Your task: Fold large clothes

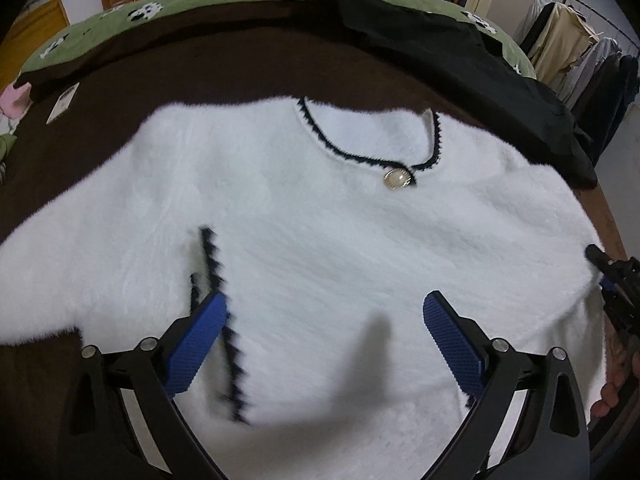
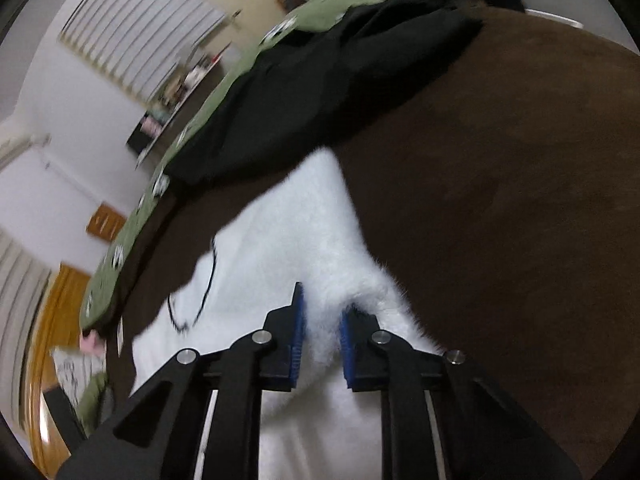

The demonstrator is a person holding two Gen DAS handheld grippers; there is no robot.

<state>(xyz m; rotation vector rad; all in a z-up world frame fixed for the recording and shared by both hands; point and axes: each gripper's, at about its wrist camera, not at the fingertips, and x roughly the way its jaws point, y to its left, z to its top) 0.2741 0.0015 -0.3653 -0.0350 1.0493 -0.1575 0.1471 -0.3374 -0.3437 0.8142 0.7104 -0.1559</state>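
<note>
**White sweater spread flat, right fingers pinching its sleeve edge**

From my left wrist camera I see the white fuzzy sweater (image 1: 320,240) lying front-up on a dark brown blanket (image 1: 160,80), neckline away from me. Its collar carries a dark zigzag trim (image 1: 360,156) with a pearly button (image 1: 397,179) at the low point of the neck. A second strip of the same trim runs down the body near my left finger, somewhat blurred. My left gripper (image 1: 320,344) hangs over the lower middle of the sweater with its blue-padded fingers (image 1: 456,344) spread wide apart, nothing between them; its shadow falls on the fabric below.

At the right edge of that view I catch my right gripper (image 1: 616,276) at the sweater's sleeve. In the right wrist camera, the right gripper (image 2: 322,344) has its fingers (image 2: 298,340) drawn close, with a ridge of white sweater (image 2: 300,220) fabric bunched between the pads, at the edge where the garment meets the brown blanket (image 2: 500,200).

A black garment (image 1: 440,40) lies crumpled on the far right of the blanket, overlapping a green cover with cow patches (image 1: 180,0). Clothes hang on a rack (image 1: 580,48) at far right.
</note>
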